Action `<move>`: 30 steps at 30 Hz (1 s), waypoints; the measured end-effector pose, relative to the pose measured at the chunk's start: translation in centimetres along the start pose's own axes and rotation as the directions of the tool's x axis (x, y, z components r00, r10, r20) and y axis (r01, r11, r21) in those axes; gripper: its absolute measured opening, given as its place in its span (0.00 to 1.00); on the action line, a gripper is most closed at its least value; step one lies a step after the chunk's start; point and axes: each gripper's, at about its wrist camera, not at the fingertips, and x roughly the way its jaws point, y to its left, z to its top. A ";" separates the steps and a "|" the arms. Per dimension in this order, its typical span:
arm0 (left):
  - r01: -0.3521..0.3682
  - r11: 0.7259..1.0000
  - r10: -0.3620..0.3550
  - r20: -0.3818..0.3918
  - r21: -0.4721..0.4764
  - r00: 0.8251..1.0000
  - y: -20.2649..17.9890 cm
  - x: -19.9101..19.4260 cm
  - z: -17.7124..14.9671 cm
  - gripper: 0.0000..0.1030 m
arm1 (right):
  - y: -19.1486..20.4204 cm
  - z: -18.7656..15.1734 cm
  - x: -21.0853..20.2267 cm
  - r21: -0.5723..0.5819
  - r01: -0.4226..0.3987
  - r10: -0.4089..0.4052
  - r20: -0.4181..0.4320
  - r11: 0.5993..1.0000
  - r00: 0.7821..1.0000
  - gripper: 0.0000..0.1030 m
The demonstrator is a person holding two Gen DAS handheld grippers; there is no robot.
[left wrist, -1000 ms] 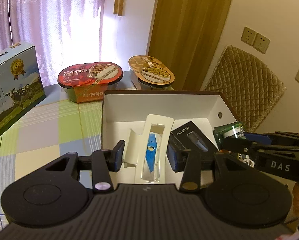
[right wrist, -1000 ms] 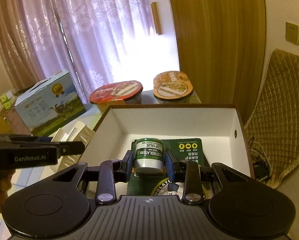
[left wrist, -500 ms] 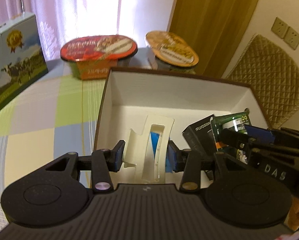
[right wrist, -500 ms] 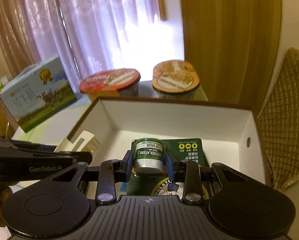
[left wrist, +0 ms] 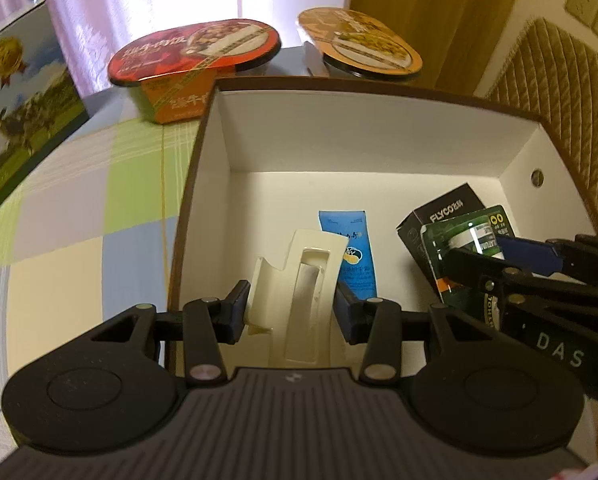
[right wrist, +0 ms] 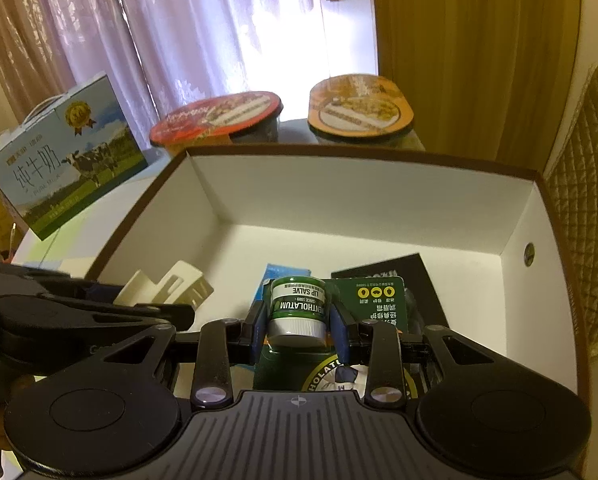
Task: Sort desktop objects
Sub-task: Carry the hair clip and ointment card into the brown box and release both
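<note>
While we hold both tools over the open white box (left wrist: 363, 136), our left gripper (left wrist: 291, 312) is clamped on a cream plastic holder (left wrist: 299, 280), its blue pads pressing the holder's two sides. That holder hangs tilted just above the box floor, near the left wall. Under it lies a blue tube (left wrist: 351, 256), flat on the floor. Our right gripper (right wrist: 297, 330) is clenched on a green Mentholatum lip salve jar (right wrist: 297, 312) still fixed to its green blister card (right wrist: 375, 300); the label reads upside down from the right wrist view. We carry the jar and card over the right part of the box, in front of a black Flyco carton (left wrist: 443, 210) that leans there. Behind the box on the checked tablecloth (left wrist: 79, 208) stand a red instant rice bowl (left wrist: 195, 48) and an orange one (left wrist: 359, 40), side by side, with a milk carton case (right wrist: 67, 156) off to the left.
</note>
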 end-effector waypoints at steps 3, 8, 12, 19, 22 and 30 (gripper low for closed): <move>-0.009 1.000 0.009 0.001 0.024 1.000 -0.5 0.3 0.1 0.38 | -0.1 -0.3 0.4 0.002 0.002 -0.002 -0.012 1.000 1.000 0.30; -0.013 0.999 0.012 0.005 0.040 1.000 -0.5 0.4 0.2 0.39 | -0.2 -0.5 0.8 0.005 0.001 -0.001 -0.025 1.000 1.000 0.30; -0.005 0.999 0.005 0.004 0.036 1.000 -0.4 0.3 0.2 0.39 | -0.1 -0.6 1.0 0.005 0.000 0.001 -0.032 1.000 0.999 0.30; -0.010 0.999 0.010 0.007 0.039 1.000 -0.3 0.1 0.2 0.40 | 0.1 -0.8 1.2 -0.003 -0.006 0.006 -0.031 1.000 1.000 0.31; -0.008 0.999 0.008 0.014 0.046 1.000 -0.3 -0.1 0.2 0.45 | 0.0 -0.7 0.9 0.004 -0.007 0.008 -0.018 1.000 1.000 0.48; -0.008 0.997 0.005 0.040 0.080 0.999 -0.6 -1.4 -0.3 0.65 | -0.6 -1.3 -1.5 -0.014 0.042 -0.042 -0.004 0.999 0.999 0.87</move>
